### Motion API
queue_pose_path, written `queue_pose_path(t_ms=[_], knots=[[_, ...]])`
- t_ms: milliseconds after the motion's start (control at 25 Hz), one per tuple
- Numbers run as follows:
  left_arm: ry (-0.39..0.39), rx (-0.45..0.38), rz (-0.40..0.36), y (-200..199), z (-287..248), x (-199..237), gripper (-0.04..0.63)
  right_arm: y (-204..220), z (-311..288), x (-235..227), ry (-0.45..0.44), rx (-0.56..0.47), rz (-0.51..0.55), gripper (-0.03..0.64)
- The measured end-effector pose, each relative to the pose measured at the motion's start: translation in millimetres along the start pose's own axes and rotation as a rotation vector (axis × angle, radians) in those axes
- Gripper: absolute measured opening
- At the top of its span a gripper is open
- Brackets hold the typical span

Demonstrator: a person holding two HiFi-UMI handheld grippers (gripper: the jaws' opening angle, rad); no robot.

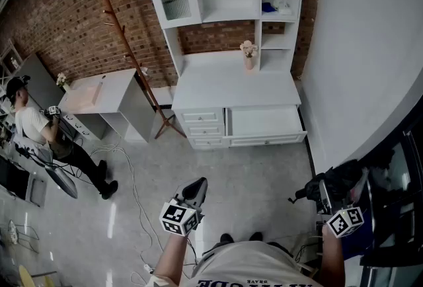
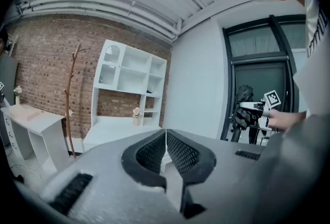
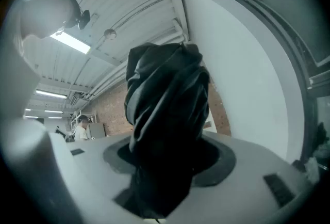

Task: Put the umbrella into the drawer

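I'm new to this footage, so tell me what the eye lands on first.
First, the black folded fabric umbrella, clamped between the jaws of the right gripper and filling its view. Next, the wide white drawer standing open in the white shelved cabinet against the red brick wall, ahead of the person. The left gripper has its jaws together on nothing.

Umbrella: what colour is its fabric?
Black, with no pattern. The umbrella shows best in the right gripper view.
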State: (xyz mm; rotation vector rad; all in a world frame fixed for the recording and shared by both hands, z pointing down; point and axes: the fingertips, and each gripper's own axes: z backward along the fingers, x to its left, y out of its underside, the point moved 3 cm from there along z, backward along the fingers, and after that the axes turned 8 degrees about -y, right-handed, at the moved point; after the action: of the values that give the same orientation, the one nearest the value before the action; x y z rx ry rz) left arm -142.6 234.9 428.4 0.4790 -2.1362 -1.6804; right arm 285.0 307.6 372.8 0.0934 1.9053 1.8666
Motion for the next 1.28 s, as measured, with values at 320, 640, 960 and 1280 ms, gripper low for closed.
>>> queue_pose_path(t_ms=[320,640,960,1280], knots=[[-0.015,-0.003,0.019,-2.7,4.5,1.0,0.028,-1.3,1.2,4.4,-0.010,-0.011,0.004,0.262],[-0.030,0.011,0.031,-0.9,5.8,0.7,0.028,-0.1,1.7,3.3,-0.019,-0.023,-0.006,0.262],[-0.037,0.022,0.023,6.1,1.0,-3.9,0.028,0.0,4.2,-2.3,-0.029,-0.015,-0.005,0.262],[-0.047,0.030,0.010,7.8,-8.4,-17.7,0.028,3.2,9.3,-21.1,-0.041,-0.024,-0.025,0.262]])
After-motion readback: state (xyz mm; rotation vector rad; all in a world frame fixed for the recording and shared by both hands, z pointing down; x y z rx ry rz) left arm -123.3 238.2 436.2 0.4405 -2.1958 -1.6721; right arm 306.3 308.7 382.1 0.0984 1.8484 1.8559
